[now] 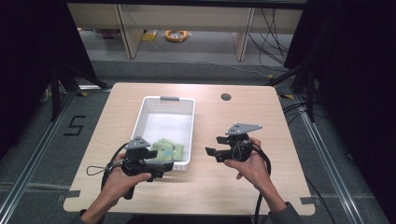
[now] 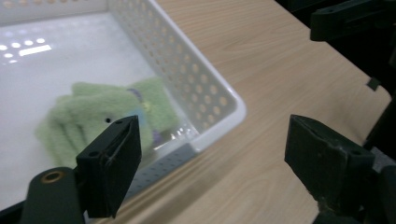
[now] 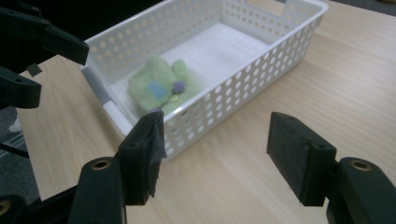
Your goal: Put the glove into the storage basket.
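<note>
1. We see a pale wood-grain counter (image 1: 224,126) standing on grey carpet, with dark curtains at both sides and light wooden furniture legs and loose cables at the far end of the room.
2. A round cable hole (image 1: 226,97) sits near the counter's far edge.
3. A white perforated basket (image 1: 154,112) lies left of centre, its long side running away from us.
4. The green plush toy (image 1: 164,149) lies inside the basket at its near end, against the near wall; its face and small coloured details are too blurred for us to make out.
5. The left claw (image 1: 167,167) hangs just at the basket's near right corner, partly covering the rim; its jaws stand apart with nothing between them.
6. The right claw (image 1: 214,145) is held over bare counter, right of the basket and apart from it, jaws apart and gripping nothing.
7. Both forearms are cut off by the bottom edge.
</note>
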Demonstrator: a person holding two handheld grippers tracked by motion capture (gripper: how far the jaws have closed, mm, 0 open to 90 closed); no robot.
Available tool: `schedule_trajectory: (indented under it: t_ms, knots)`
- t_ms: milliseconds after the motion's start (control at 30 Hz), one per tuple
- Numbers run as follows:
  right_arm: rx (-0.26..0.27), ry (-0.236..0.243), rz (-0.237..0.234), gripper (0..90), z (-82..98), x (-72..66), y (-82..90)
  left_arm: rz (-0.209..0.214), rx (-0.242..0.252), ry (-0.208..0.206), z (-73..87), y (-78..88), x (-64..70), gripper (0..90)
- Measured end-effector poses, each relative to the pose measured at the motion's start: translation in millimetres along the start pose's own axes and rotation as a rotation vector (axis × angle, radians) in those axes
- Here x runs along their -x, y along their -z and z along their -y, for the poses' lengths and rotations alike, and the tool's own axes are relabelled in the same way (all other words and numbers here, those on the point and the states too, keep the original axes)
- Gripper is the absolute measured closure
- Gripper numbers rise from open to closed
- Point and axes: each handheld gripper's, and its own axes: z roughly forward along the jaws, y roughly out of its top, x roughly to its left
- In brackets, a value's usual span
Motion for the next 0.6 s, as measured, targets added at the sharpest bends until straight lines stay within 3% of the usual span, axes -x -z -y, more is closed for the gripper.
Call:
schedule_trajectory:
  t_ms: [133,333,367,433,467,600]
  knots:
    - [0.008,-0.021,-0.002,37.6,16.2,3.6,9.0,0.023,0.003,-0.012,8.5,-3.2,9.5,17.7]
    - [0.009,-0.044,0.002,37.4,25.1,4.9,13.2,0.046,0.005,-0.018,15.4,-5.7,15.6,17.8]
    - [0.005,-0.022,0.011,37.2,28.0,5.8,15.0,0.038,0.000,-0.026,16.5,-5.9,16.5,17.9]
    - [0.014,-0.036,0.011,36.9,29.9,4.3,15.0,0.043,-0.006,-0.034,19.1,-7.8,18.3,17.9]
    - [0.009,-0.025,-0.012,36.4,32.8,5.8,15.7,0.042,0.000,-0.035,22.1,-9.7,20.4,17.9]
    - [0.009,-0.050,-0.005,35.4,38.8,5.0,17.3,0.048,-0.016,-0.038,28.3,-12.3,21.8,17.9]
